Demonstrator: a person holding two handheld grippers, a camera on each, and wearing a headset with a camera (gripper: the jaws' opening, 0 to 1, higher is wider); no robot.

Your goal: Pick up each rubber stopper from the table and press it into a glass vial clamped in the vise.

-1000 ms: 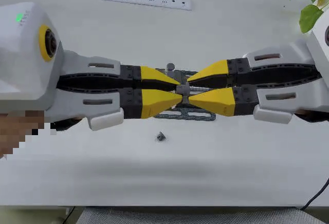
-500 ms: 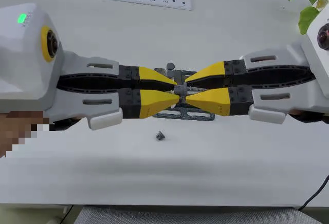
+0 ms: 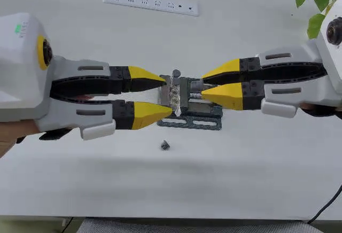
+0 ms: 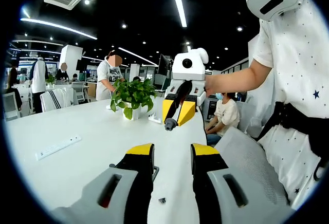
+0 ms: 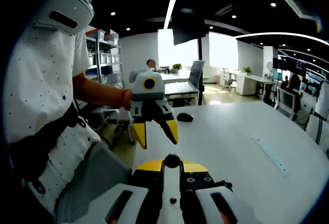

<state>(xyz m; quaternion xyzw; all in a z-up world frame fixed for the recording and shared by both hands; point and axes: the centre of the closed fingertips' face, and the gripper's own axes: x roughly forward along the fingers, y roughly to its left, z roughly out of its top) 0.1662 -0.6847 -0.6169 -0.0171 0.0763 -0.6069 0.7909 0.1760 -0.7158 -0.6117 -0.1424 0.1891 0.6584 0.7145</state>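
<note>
Two stoppers are in sight. My right gripper point(image 3: 202, 83) is closed down on one stopper point(image 4: 169, 125). In the left gripper view it sticks out past the yellow tips, its long axis along the jaws. In the head view that points it toward 9 o'clock, over the vise point(image 3: 206, 122). The spare stopper point(image 3: 165, 146) lies on the table point(image 3: 171, 190) at 6 o'clock from the vise, and I cannot tell its lie. My left gripper point(image 3: 167, 96) gapes wide and holds nothing, its tips just at 9 o'clock of the clamped vials point(image 3: 175, 96).
</note>
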